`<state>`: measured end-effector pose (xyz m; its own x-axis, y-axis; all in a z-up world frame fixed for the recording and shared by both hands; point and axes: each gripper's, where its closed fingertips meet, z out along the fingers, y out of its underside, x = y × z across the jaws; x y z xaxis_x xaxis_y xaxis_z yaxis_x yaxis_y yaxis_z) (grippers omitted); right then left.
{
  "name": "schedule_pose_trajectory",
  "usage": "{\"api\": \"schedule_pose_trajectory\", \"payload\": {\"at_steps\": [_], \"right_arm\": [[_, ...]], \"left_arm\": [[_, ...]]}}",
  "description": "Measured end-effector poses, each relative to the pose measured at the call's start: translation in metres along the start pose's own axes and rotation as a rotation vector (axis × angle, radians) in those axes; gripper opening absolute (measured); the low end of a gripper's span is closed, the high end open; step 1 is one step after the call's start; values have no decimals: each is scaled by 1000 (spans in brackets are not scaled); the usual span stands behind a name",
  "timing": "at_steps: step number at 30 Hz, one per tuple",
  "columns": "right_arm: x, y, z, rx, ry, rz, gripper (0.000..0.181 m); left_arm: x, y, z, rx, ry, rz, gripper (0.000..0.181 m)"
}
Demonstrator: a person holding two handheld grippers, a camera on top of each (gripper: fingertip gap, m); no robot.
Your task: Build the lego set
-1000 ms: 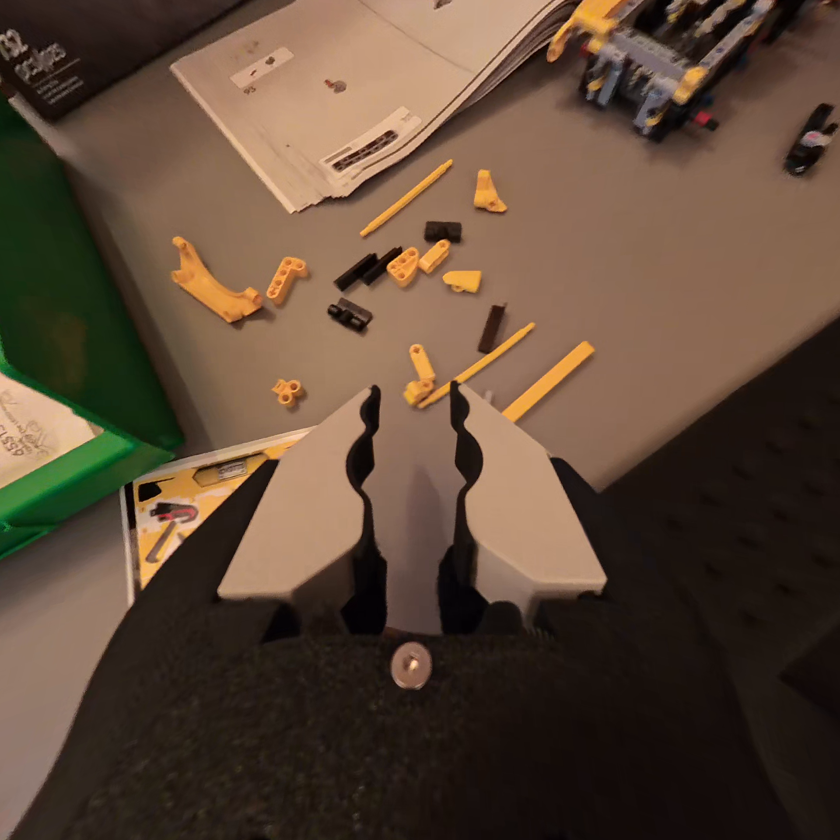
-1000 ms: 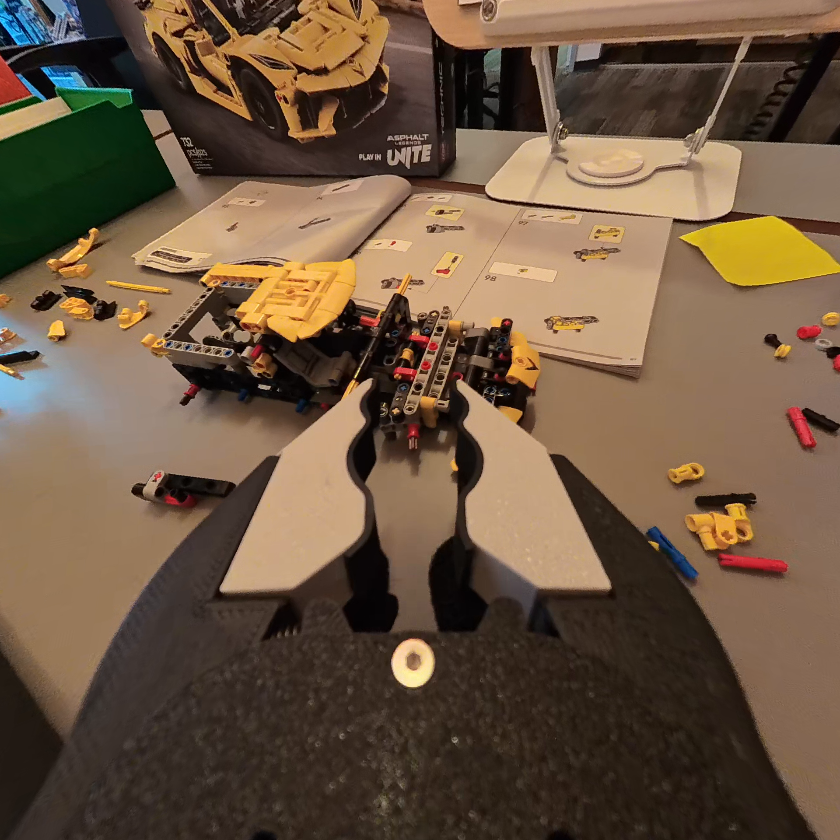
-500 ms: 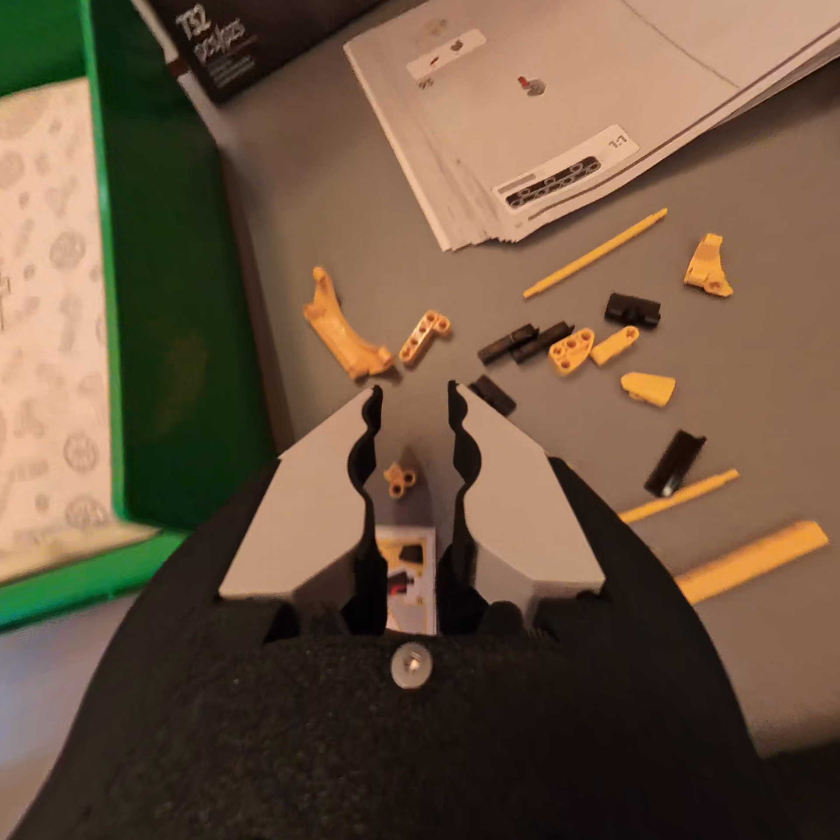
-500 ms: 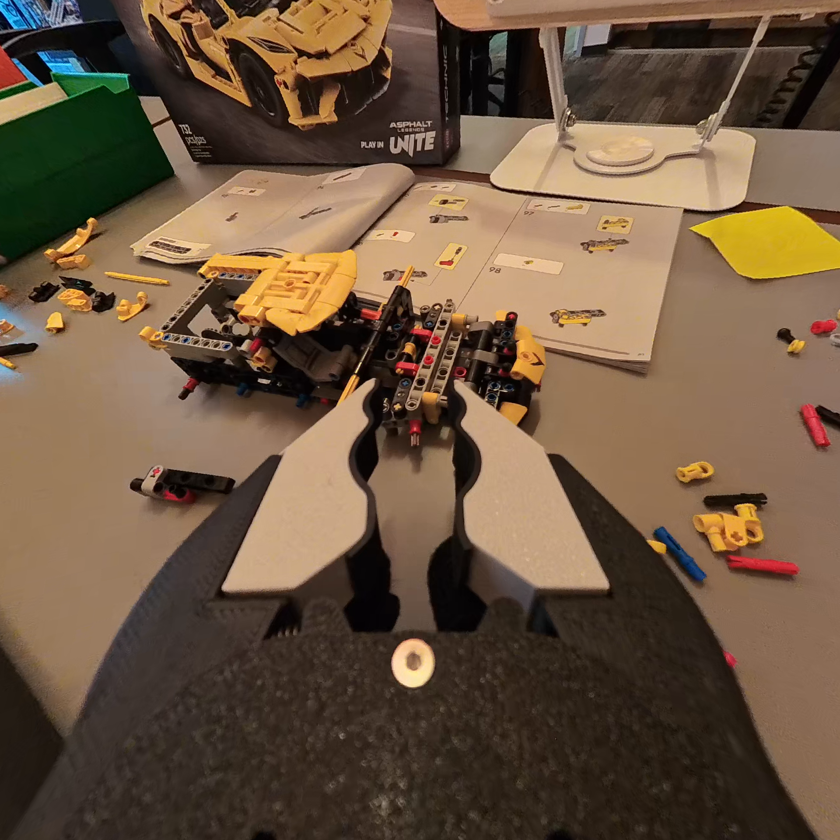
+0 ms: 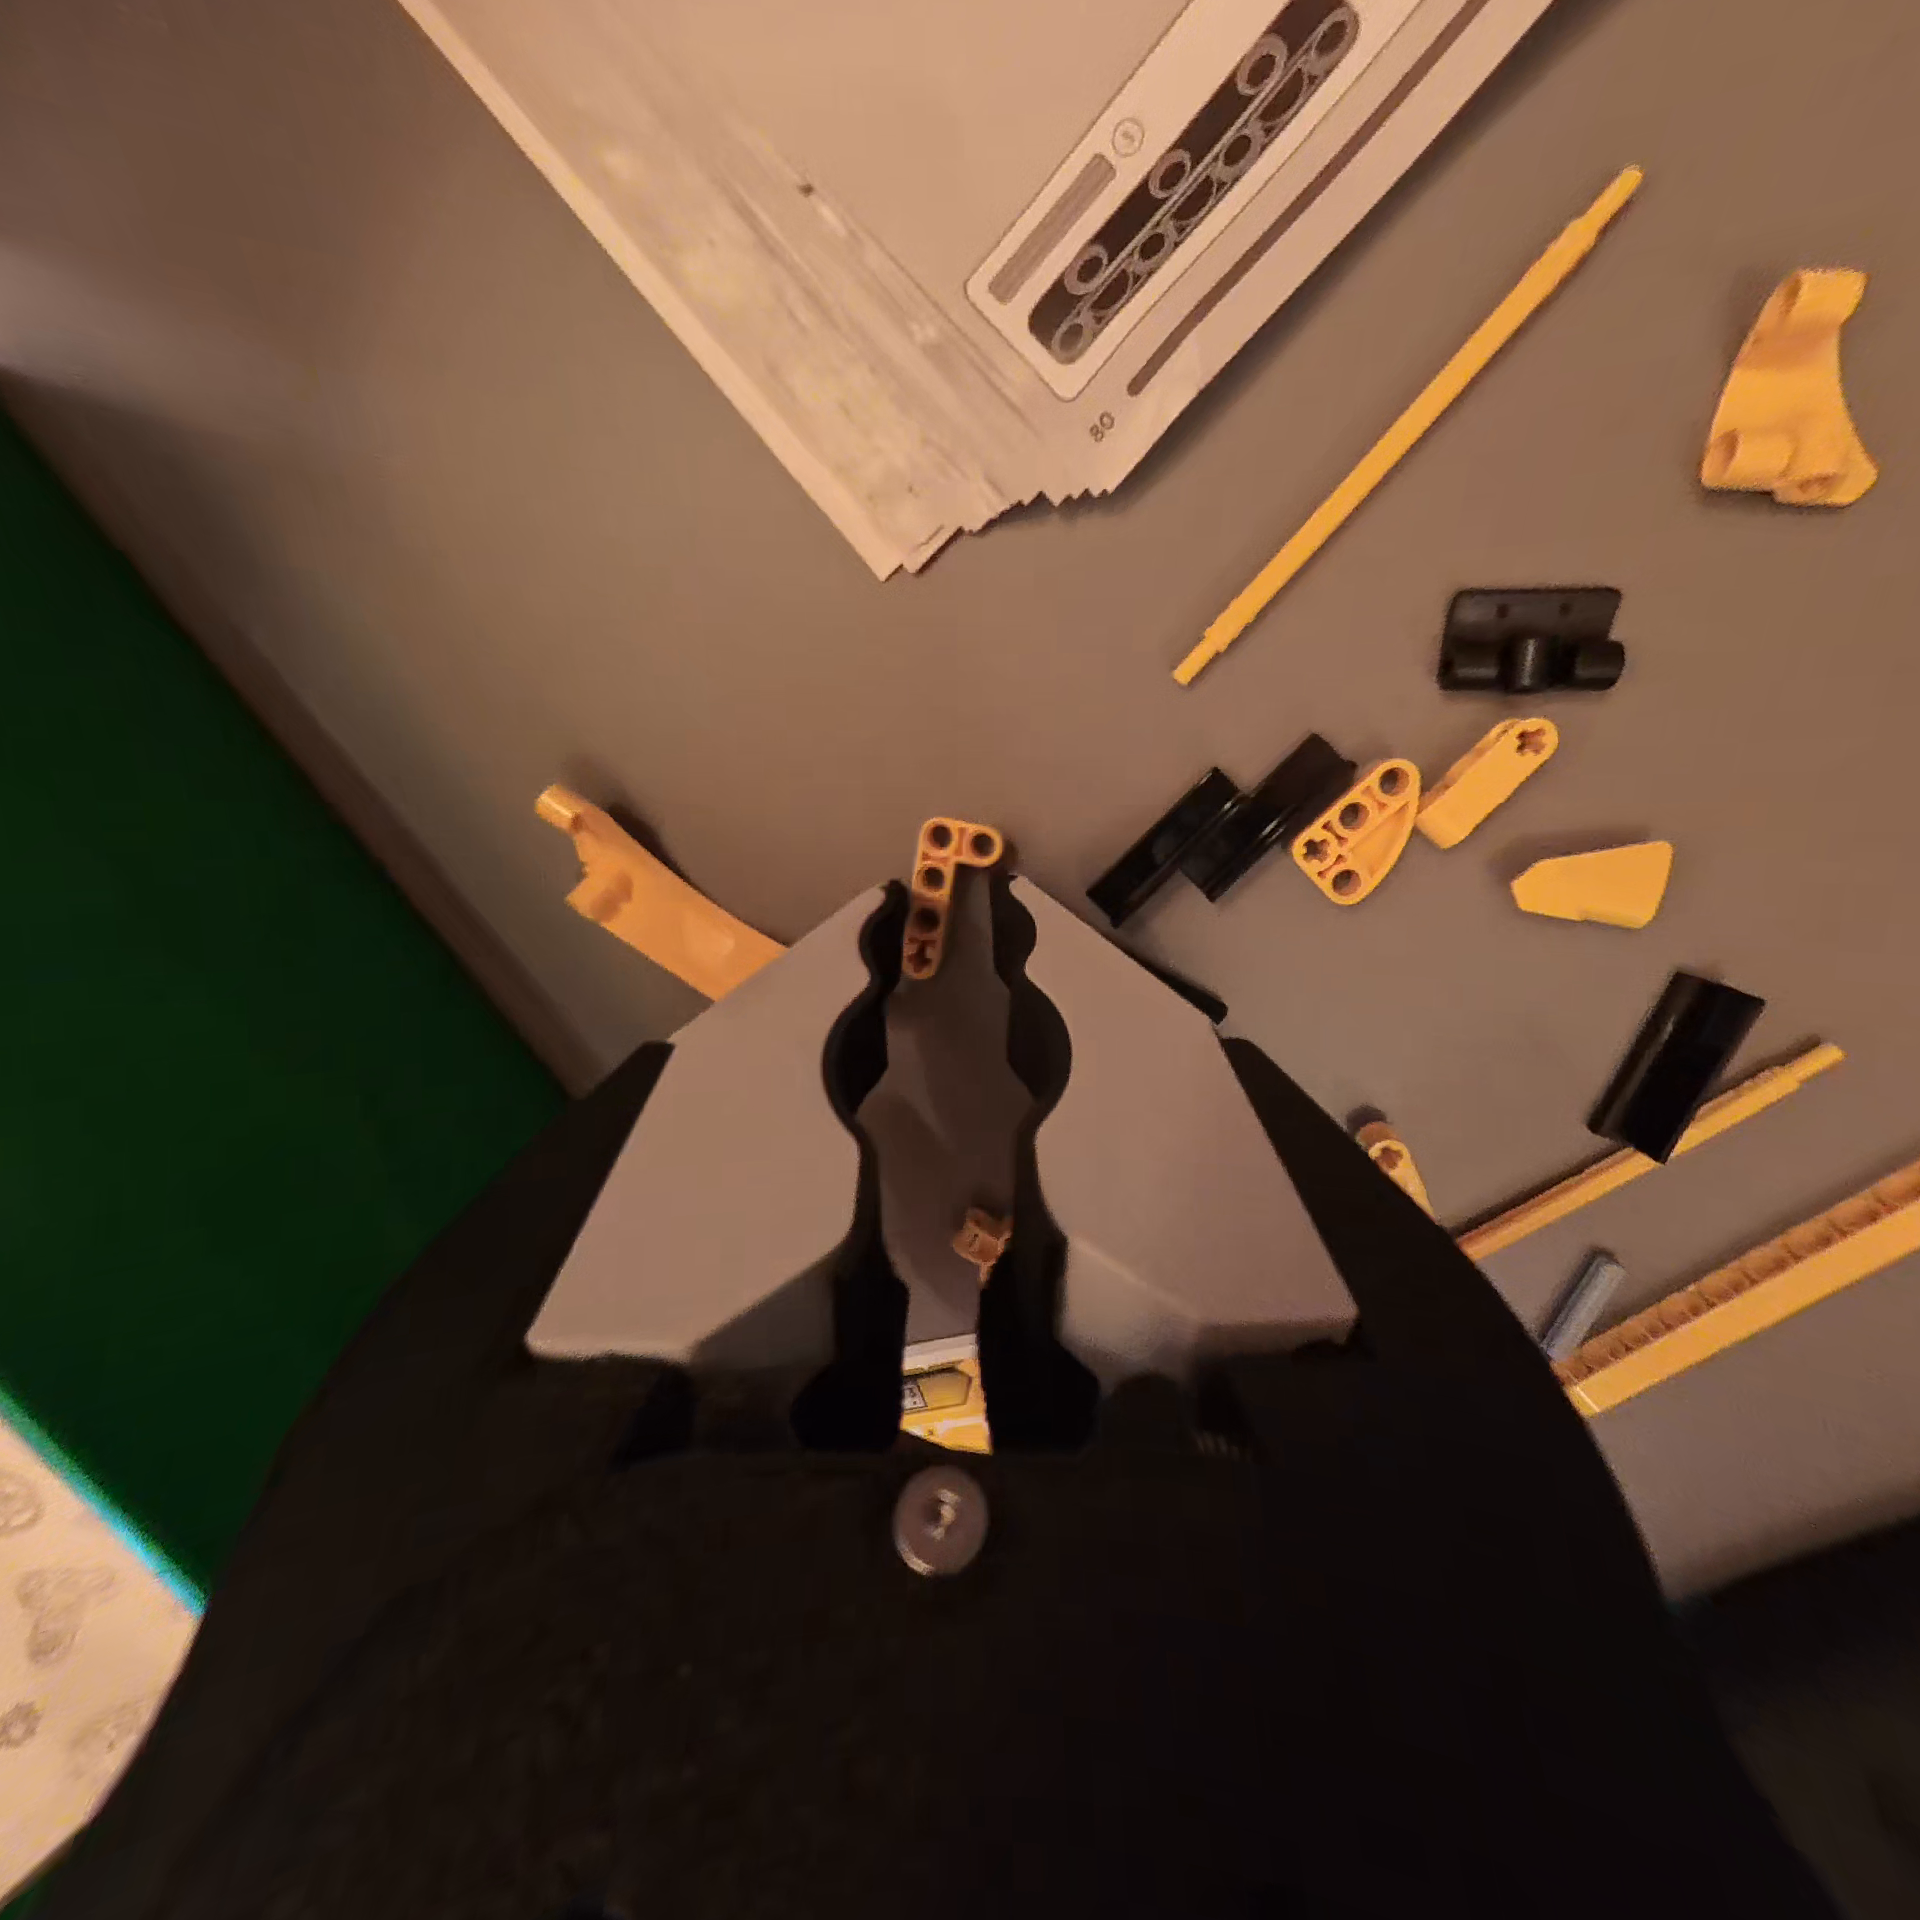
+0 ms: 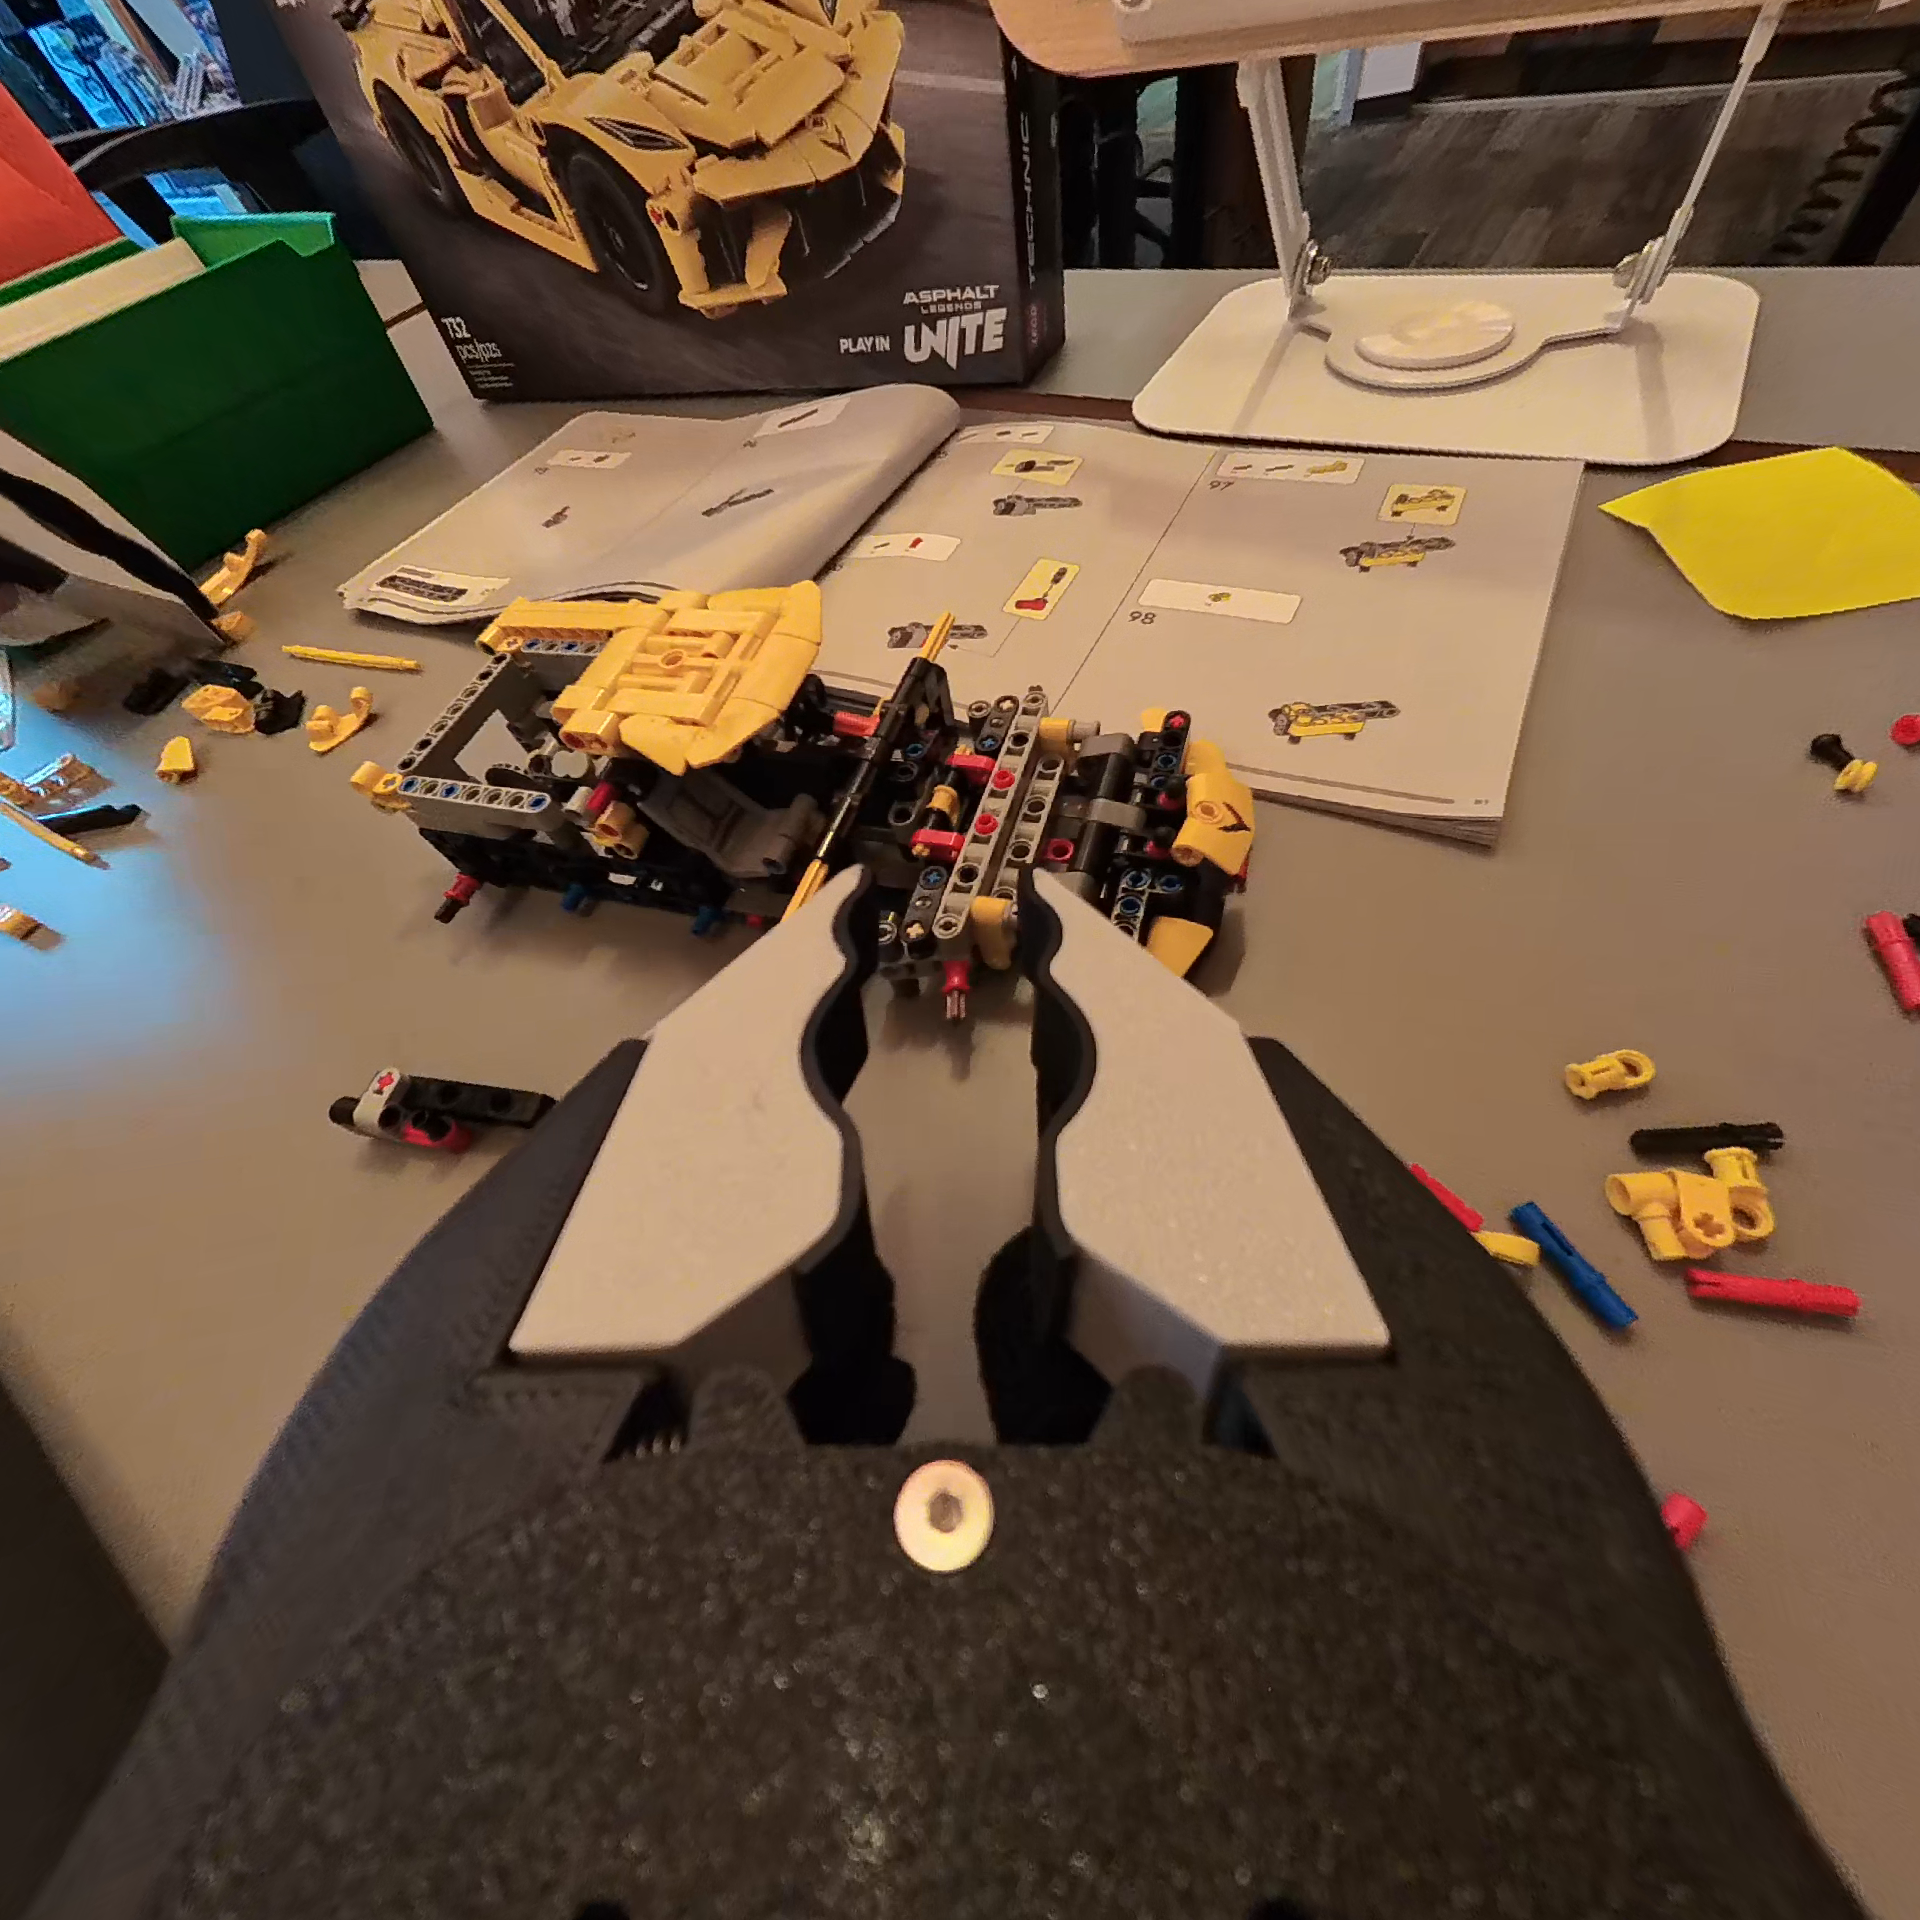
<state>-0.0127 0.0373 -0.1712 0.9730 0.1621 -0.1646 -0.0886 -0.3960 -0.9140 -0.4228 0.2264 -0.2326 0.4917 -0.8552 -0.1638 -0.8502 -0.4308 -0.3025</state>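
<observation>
L-beam [image 5: 940,894]: glossy yellow plastic | booklet [image 5: 935,208]: matt paper | table [image 6: 1455,987]: smooth matt grey

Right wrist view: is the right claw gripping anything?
No, the right claw is open and empty, hovering just short of the part-built car.

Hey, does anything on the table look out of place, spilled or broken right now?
Nothing stands out. Loose yellow and black pieces lie scattered beside the instruction booklet, as expected mid-build. The half-built car sits flat and looks intact.
</observation>
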Motion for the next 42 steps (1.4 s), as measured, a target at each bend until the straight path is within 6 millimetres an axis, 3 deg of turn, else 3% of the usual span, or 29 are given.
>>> {"api": "schedule_pose_trajectory", "payload": {"at_steps": [6,8,10,13,16,18,20,23,27,31,34,35,36,38,40,42], "right_arm": [[5,-3,-2,20,16,10,25],[8,-5,-3,30,28,12,25],[8,-6,-3,35,27,18,25],[8,-6,-3,34,22,23,25],[9,-7,-3,40,22,26,25],[10,-8,-5,47,27,31,25],[16,-8,-6,48,56,36,25],[29,-11,-13,65,124,39,26],[43,-11,-25,50,186,5,27],[96,-13,-56,-25,374,-120,26],[126,-2,-67,-108,351,-104,30],[130,5,-63,-146,308,-74,36],[133,12,-57,-180,269,-51,40],[139,22,-48,-237,232,-27,39],[143,30,-40,-293,217,-23,38],[146,34,-34,-331,218,-40,38]], "left_arm": [[2,-4,-3,0,48,-38,7],[7,-16,-19,63,34,-42,7],[30,-40,-46,186,62,-38,7],[114,-81,-81,357,255,13,7],[209,-106,-90,420,457,49,7],[269,-122,-88,435,570,57,7],[318,-138,-78,419,595,120,7],[360,-157,-50,356,567,165,7],[368,-158,-25,289,437,268,7],[370,-159,-16,279,431,276,7],[371,-162,-15,286,412,293,8],[372,-164,-16,297,417,299,19],[374,-166,-20,322,444,295,29],[374,-173,-36,404,534,272,30],[356,-191,-56,563,582,231,30],[325,-209,-77,766,593,175,30]]}}
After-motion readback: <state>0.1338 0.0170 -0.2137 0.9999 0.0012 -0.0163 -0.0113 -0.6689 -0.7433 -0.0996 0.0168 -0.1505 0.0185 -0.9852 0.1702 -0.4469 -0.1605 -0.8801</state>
